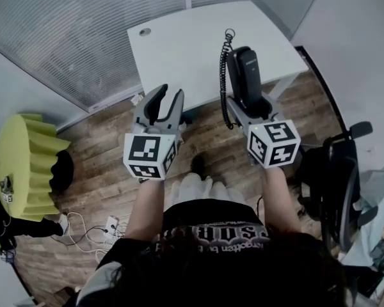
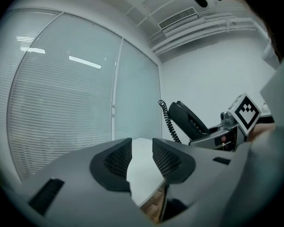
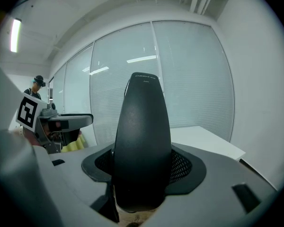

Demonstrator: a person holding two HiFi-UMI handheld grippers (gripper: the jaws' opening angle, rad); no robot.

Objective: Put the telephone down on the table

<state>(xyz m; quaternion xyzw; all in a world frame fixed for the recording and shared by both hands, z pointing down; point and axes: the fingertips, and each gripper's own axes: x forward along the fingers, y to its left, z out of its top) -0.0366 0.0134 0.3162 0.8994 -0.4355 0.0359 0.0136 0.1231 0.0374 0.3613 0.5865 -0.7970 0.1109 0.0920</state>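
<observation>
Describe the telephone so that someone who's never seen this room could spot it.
Start at the white table by the glass wall. At its near edge, the right gripper holds a black telephone handset; only it trails a coiled black cord.

A white table stands on plank floor, starting just past the fingers of the left gripper. A round cable port sits far beyond them. White cables lie on the floor behind them.
</observation>
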